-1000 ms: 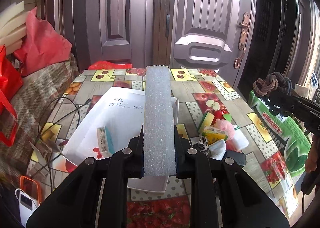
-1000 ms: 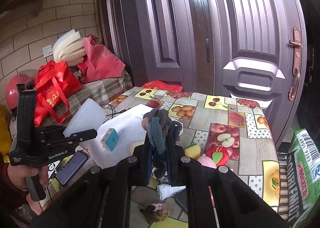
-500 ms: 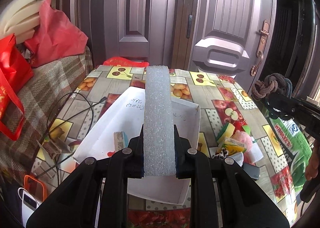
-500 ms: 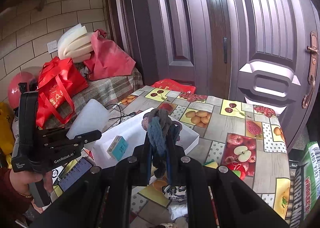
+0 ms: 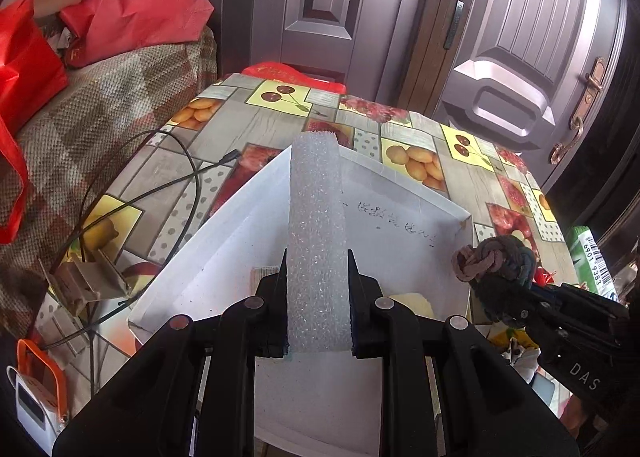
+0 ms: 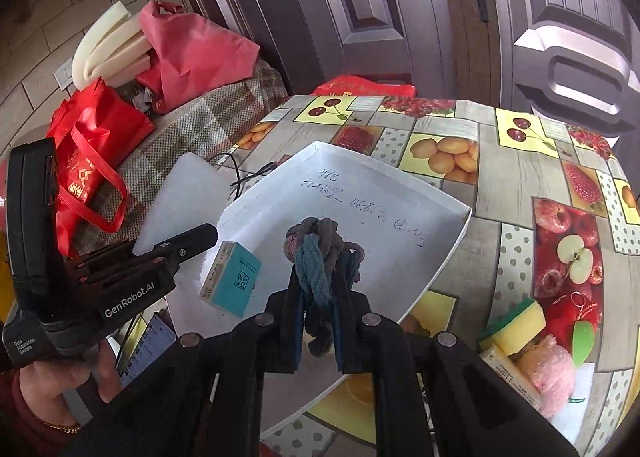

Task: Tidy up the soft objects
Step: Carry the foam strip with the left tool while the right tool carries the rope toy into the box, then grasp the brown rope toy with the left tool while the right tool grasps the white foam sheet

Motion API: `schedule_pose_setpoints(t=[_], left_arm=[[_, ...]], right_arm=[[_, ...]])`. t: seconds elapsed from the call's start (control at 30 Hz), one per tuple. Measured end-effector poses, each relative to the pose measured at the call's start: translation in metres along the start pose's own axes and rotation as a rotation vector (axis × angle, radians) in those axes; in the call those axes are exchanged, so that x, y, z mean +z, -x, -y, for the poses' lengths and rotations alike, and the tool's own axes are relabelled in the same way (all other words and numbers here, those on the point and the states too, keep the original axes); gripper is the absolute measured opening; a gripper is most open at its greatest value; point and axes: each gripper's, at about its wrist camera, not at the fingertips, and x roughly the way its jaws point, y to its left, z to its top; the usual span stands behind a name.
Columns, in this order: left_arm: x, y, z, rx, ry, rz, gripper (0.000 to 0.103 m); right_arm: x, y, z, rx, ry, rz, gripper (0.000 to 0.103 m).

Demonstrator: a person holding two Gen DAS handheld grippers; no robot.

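My left gripper (image 5: 318,289) is shut on a long white foam strip (image 5: 316,225), held above the white box (image 5: 400,193) on the fruit-pattern table. The strip (image 6: 180,197) and left gripper (image 6: 192,237) also show at the left of the right wrist view. My right gripper (image 6: 318,293) is shut on a knotted grey-blue rope toy (image 6: 320,253) over the same box (image 6: 400,193); the toy (image 5: 496,261) also shows at the right of the left wrist view. A teal small carton (image 6: 234,281) lies inside the box.
A yellow-green sponge (image 6: 516,321), a pink plush (image 6: 552,373) and other small items lie right of the box. A black cable (image 5: 184,177) and cardboard scrap (image 5: 84,281) lie left of it. Red bags (image 6: 92,161) sit on a checked cover; doors stand behind.
Both grippers have moved forward and down over the white box, still holding the foam strip and the rope toy. The right gripper now sits close beside the left.
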Motion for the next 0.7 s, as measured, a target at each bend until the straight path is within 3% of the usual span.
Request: schedule_pose_setpoints(t=[0.17,0.2,0.23,0.27,0.3,0.33,0.37,0.7], left_arm=[[0.002,-0.008,-0.013,0.019,0.057,0.008,0.020],[0.002,-0.010,-0.015,0.024,0.067,0.005,0.029],[0.002,-0.011,-0.017,0.038,0.080,0.006,0.056],[0.001,-0.012,-0.019,0.056,0.094,0.013,0.075],[0.000,-0.011,-0.023,0.077,0.112,0.029,0.103],[-0.001,-0.008,-0.026,0.093,0.128,0.055,0.103],[-0.001,-0.006,-0.029,0.104,0.144,0.068,0.103],[-0.008,0.021,-0.027,0.075,0.154,0.114,0.103]], right_arm=[[0.001,-0.019,-0.002,-0.020,0.010,-0.004,0.014],[0.001,-0.022,-0.002,-0.027,0.009,-0.002,0.014],[0.001,-0.023,-0.001,-0.030,0.007,0.002,0.021],[0.001,-0.023,0.000,-0.028,0.002,0.008,0.042],[0.002,-0.023,0.002,-0.025,-0.006,0.017,0.059],[0.001,-0.020,0.003,-0.021,-0.013,0.034,0.094],[0.000,-0.016,0.004,-0.025,-0.013,0.059,0.103],[-0.001,0.047,0.012,-0.087,-0.028,0.240,0.103]])
